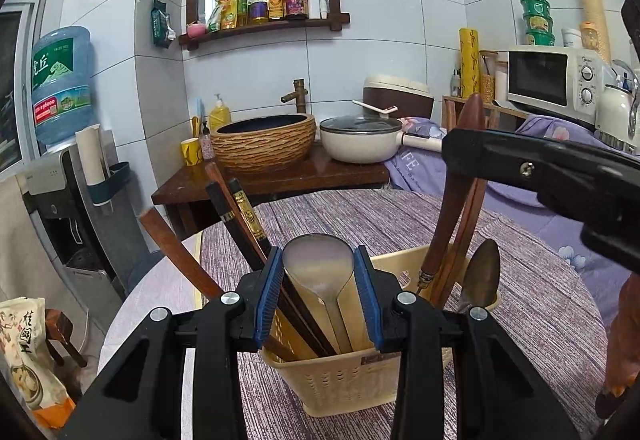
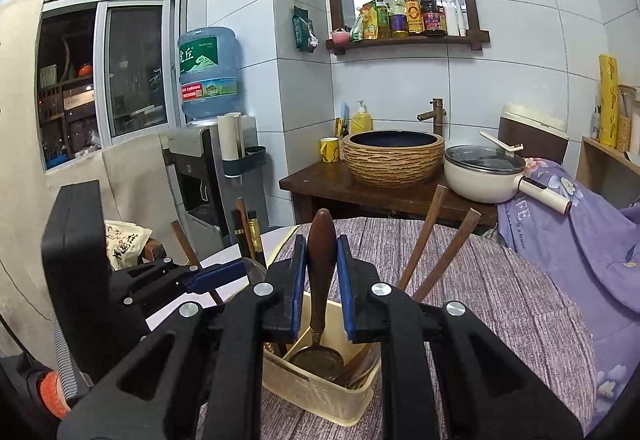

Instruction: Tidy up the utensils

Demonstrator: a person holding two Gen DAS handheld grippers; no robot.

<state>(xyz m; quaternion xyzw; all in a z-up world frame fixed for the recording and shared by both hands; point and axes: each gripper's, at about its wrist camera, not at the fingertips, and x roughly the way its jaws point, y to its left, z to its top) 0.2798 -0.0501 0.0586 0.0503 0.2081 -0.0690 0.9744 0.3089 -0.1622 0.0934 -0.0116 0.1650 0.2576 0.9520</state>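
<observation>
Right hand-held gripper [image 2: 322,282] clamps spoon [image 2: 320,272], microwave [image 1: 554,78] "Midea"

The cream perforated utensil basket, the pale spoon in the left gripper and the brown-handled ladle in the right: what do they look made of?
The cream perforated utensil basket looks like moulded plastic: matte, with rows of small holes. The pale spoon in the left gripper seems to be dull, brushed metal, probably steel. The brown-handled ladle in the right gripper has a smooth handle, likely polished wood, a metal collar and a tarnished, brassy bowl.

Table [image 1: 400,216] (purple-clothed), utensil basket [image 1: 340,380] atop
</observation>
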